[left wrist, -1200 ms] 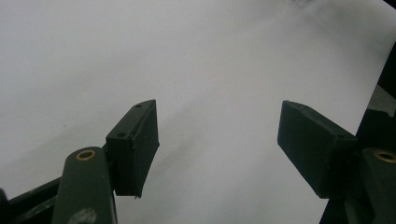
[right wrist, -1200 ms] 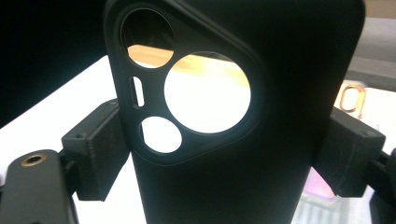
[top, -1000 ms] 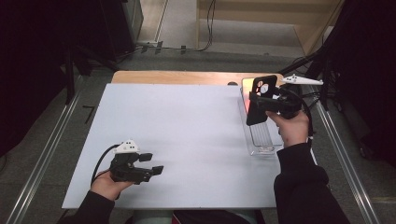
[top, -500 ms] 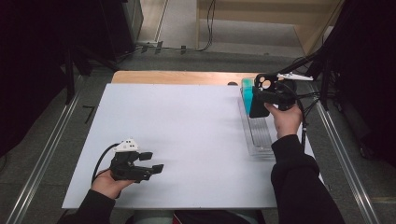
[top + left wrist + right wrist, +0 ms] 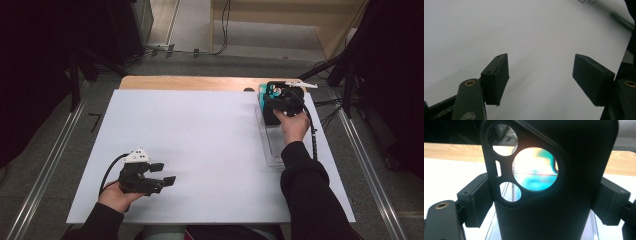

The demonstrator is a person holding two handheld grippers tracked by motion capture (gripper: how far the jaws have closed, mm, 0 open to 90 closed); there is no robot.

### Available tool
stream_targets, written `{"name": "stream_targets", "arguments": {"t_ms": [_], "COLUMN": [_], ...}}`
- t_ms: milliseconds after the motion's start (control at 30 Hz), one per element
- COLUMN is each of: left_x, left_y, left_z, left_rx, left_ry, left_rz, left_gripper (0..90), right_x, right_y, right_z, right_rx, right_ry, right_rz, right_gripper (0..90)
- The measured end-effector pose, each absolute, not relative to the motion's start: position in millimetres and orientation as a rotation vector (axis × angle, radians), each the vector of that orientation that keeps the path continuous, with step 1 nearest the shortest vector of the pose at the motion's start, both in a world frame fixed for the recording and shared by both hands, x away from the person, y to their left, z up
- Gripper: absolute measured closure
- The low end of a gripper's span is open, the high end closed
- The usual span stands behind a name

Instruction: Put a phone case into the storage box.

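The right tongs pinch a black phone case with no readable writing. The left tongs stay spread over the white surface.

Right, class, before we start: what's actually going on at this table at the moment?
A person works at a white table with a gripper in each hand. The right gripper is clamped on a black phone case, held upright at the far end of a clear tray, where something teal also sits. The left gripper rests near the front edge with its jaws open and nothing between them.
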State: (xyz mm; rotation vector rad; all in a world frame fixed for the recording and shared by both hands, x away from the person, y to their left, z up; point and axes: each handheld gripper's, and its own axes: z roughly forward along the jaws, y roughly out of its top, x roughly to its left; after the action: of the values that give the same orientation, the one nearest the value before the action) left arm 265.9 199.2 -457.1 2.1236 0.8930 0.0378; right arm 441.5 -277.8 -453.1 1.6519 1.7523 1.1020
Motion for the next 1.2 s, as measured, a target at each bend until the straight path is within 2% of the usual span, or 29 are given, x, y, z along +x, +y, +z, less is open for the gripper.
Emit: {"name": "stream_targets", "arguments": {"t_ms": [367,600,900,1133,1200], "left_x": [268.6,268.9,270.0,271.0,271.5], "left_y": [201.6,202.4,204.8,205.5,206.2], "left_z": [-457.1,-456.3,-455.4,-454.2,-453.8], "left_rx": [2.096,2.091,2.077,2.080,2.083], "left_ry": [0.898,0.900,0.913,0.918,0.919], "left_rz": [0.022,0.025,0.023,0.028,0.027], "left_gripper": [29.7,29.7,29.7,29.6,29.6], "right_x": [467.7,470.1,455.1,433.9,427.4], "right_y": [-265.3,-269.2,-272.6,-259.1,-255.0], "right_z": [-459.4,-461.5,-439.2,-421.3,-417.3], "right_rx": [1.698,1.722,1.727,1.611,1.581], "right_ry": [1.793,1.788,1.812,1.962,1.996], "right_rz": [0.971,1.015,1.061,1.110,1.140], "right_gripper": [11.3,8.7,8.7,8.9,11.8]}}
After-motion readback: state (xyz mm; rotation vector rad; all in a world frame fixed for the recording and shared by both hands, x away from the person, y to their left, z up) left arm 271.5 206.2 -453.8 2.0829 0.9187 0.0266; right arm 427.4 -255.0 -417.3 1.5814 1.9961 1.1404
